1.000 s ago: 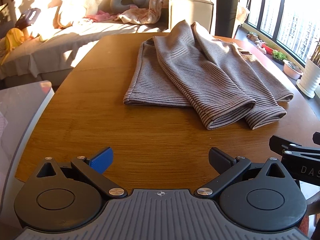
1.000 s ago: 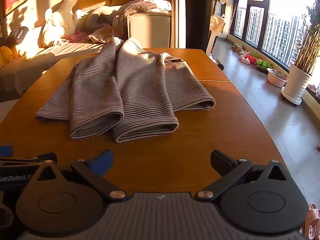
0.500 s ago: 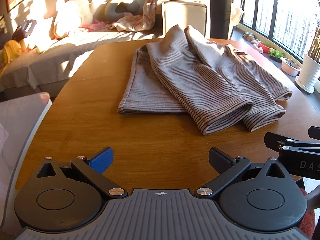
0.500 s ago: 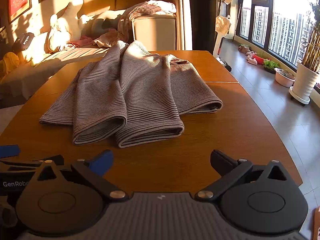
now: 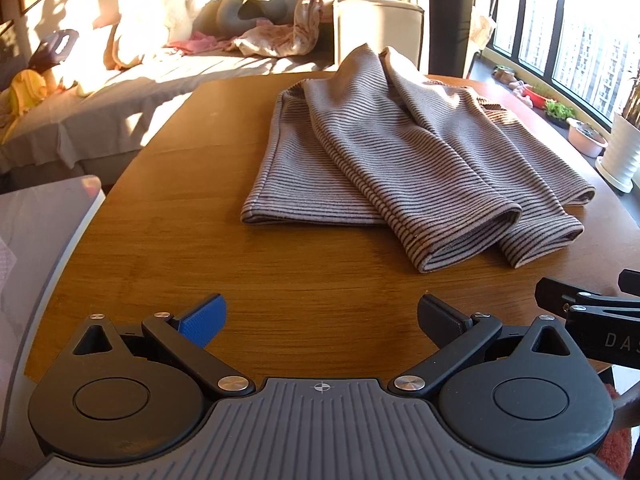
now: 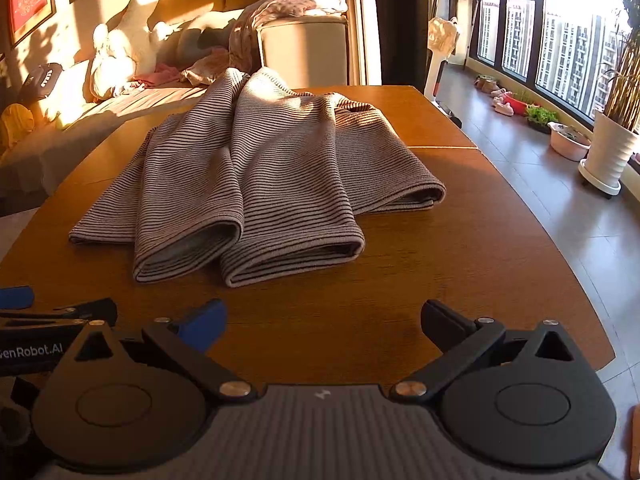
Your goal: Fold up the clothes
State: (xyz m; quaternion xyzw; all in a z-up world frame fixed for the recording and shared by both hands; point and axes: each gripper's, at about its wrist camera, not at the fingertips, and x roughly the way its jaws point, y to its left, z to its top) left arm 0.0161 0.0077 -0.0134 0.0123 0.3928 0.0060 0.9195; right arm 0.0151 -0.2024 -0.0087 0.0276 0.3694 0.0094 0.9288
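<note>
As both views close in, striped garment (image 5: 400, 160) larger, both tools spread.

Your left gripper (image 5: 322, 316) and right gripper (image 6: 324, 318) sit side by side, level, both with jaws spread wide and holding nothing.

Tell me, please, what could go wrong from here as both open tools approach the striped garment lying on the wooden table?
1. The striped garment lies in stacked layers with two rolled ends toward the tools; the right tool might pinch only the top layer, undoing the fold.
2. The left tool and the right sit close together, so they may collide.
3. Dragging cloth across the table could bunch it.
</note>
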